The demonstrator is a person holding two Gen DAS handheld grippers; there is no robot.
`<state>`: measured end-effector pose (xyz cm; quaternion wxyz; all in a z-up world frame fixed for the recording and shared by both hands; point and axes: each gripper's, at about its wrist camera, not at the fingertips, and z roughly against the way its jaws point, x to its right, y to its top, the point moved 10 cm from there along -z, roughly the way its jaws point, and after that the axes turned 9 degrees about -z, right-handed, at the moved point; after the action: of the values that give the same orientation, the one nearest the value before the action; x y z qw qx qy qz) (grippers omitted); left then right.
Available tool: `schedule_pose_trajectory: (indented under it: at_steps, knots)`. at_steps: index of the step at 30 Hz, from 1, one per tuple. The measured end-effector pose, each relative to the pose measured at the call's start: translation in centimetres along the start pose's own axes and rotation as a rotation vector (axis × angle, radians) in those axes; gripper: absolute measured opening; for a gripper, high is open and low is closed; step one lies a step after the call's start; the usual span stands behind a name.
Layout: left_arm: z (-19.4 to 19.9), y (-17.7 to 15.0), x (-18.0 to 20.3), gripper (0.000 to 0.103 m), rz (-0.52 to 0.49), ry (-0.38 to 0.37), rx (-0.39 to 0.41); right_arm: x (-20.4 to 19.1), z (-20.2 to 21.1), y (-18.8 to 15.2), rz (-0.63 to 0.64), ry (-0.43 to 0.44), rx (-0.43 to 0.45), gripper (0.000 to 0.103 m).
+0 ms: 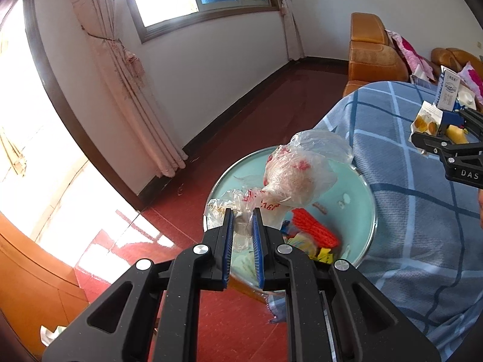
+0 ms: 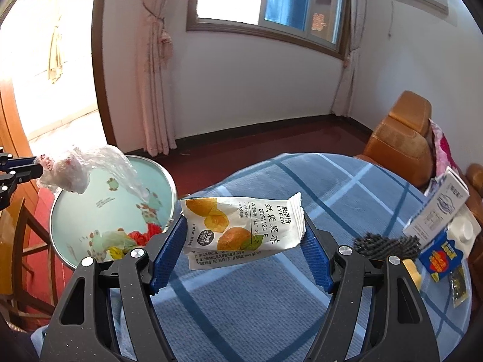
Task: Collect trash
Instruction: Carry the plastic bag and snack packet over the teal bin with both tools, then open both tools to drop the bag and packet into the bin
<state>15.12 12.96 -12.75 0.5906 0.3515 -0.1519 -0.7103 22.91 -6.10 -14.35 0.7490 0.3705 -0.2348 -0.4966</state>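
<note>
Over the bin (image 1: pixel 366 187): left gripper (image 1: pixel 243 214) pinching plastic bag (image 1: pixel 297 175); right gripper (image 2: pixel 243 235) carrying jelly wrapper (image 2: pixel 241 226). Next: releasing both inside.

Crinkly clear plastic bag (image 1: pixel 297 170), glossy paper-white wrapper (image 2: pixel 241 229), matt checked cloth (image 2: pixel 271 295).

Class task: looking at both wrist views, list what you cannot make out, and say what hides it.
- Left wrist view: basin bottom, covered by the plastic bag in the left tongs.
- Right wrist view: black brush, partly behind the right tongs holding the snack packet.
- Milk carton: print too small.
</note>
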Motion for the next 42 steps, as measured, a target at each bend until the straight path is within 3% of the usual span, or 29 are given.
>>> schedule_pose_trajectory:
  at_steps: [13, 36, 39, 42]
  knots:
    - [-0.3, -1.6, -2.0, 0.012, 0.016, 0.034, -0.026, -2.7, -0.6, 0.3, 0.055, 0.032, -0.001, 0.073]
    - [-0.7, -2.0, -2.0, 0.013, 0.027, 0.032, -0.039, -4.4, -1.1, 0.1, 0.095, 0.055, -0.009, 0.073]
    - [-0.8, -2.0, -1.8, 0.016, 0.032, 0.023, -0.033, -5.1, -1.2, 0.1, 0.106, 0.071, -0.012, 0.073]
    - [-0.8, -1.9, -1.6, 0.042, 0.033, 0.025, -0.02, -6.4, -1.4, 0.2, 0.119, 0.119, -0.015, 0.081]
